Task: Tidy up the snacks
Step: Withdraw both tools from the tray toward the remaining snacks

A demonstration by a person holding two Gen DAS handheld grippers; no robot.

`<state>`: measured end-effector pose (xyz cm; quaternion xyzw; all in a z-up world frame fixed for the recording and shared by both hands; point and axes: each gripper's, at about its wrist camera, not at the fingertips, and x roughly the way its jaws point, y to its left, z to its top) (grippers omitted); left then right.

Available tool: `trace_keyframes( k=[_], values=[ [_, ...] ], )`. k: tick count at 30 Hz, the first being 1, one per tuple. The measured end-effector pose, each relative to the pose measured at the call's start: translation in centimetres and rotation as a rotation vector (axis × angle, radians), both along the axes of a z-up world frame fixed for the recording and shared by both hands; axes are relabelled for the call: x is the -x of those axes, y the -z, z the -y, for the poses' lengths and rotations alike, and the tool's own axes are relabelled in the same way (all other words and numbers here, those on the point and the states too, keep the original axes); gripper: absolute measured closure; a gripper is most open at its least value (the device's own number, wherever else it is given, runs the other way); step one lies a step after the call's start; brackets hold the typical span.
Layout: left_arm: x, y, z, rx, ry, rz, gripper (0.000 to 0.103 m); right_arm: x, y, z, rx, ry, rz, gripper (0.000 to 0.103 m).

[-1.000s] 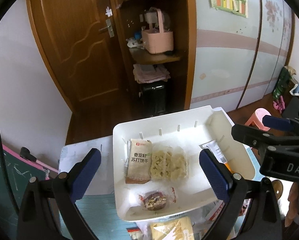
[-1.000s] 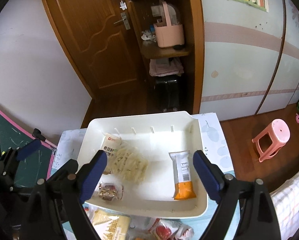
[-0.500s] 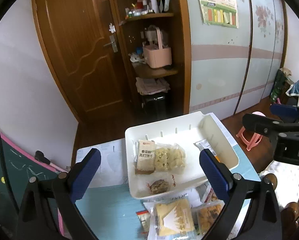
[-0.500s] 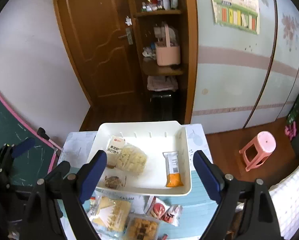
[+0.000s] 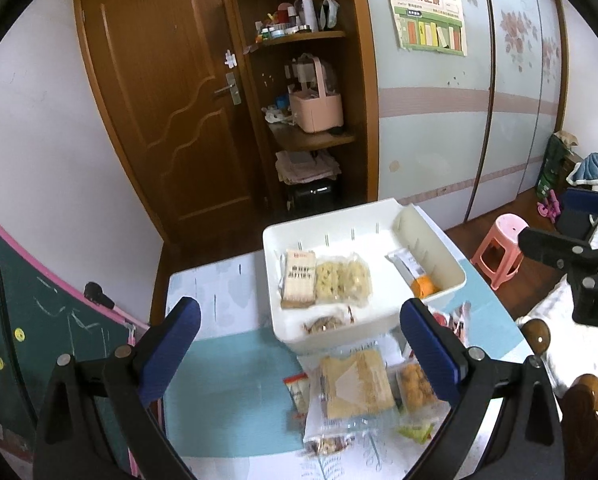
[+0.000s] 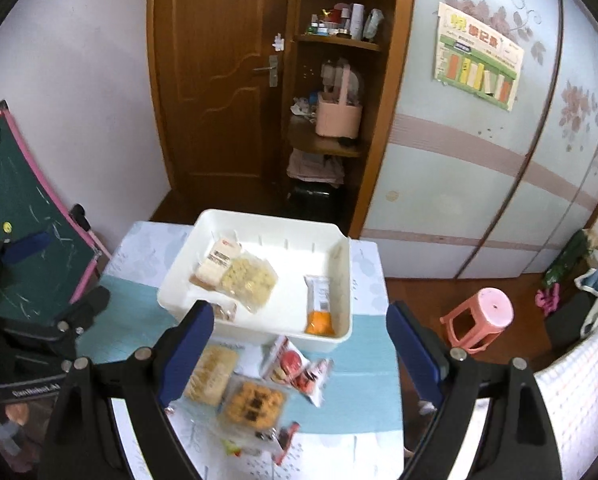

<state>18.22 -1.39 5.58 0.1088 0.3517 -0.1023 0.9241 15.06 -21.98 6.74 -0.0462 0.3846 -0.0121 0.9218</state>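
Note:
A white tray [image 5: 375, 246] [image 6: 295, 268] stands at the table's far end. In it lie a white cracker packet [image 5: 297, 280] [image 6: 218, 259], a clear bag of pale biscuits [image 5: 343, 282] [image 6: 253, 278], a white-and-orange packet [image 5: 417, 278] [image 6: 319, 306] and a small brown snack [image 5: 327, 324]. Loose on the table in front of it are a yellow cracker pack [image 5: 355, 384] [image 6: 211, 374], an orange biscuit pack [image 6: 255, 400] and red packets [image 6: 295, 364]. My left gripper [image 5: 299, 312] [image 6: 59, 272] and right gripper [image 6: 299, 312] [image 5: 549, 218] hover open above the loose snacks, holding nothing.
A pink stool [image 6: 483, 320] [image 5: 499, 244] stands on the floor right of the table. A green chalkboard [image 6: 15, 220] leans at the left. Behind the table are a wooden door [image 5: 167, 120] and shelves with a pink basket [image 5: 317, 110].
Both grippers have drawn back and up from the tray. The tray looks smaller and the loose snacks in front of it have come into view. Both pairs of jaws stay wide.

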Motion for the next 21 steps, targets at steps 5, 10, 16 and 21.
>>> trace_keyframes(
  k=[5,10,16,21],
  values=[
    [1.5,1.6,-1.1,-0.006,0.006,-0.017,0.003,1.6,1.8,0.2,0.052,0.03,-0.008,0.014],
    [2.6,4.2,-2.0,-0.031,0.023,-0.041,0.003,2.5,4.8,0.6,0.042,0.035,-0.072,0.014],
    [3.0,8.5,-2.6,-0.039,0.046,-0.13,0.003,2.9,8.2,1.0,-0.013,0.014,-0.116,0.014],
    [2.6,12.3,-2.4,-0.038,0.046,-0.217,0.003,2.3,11.8,0.8,-0.056,-0.004,-0.195,0.015]
  ],
)
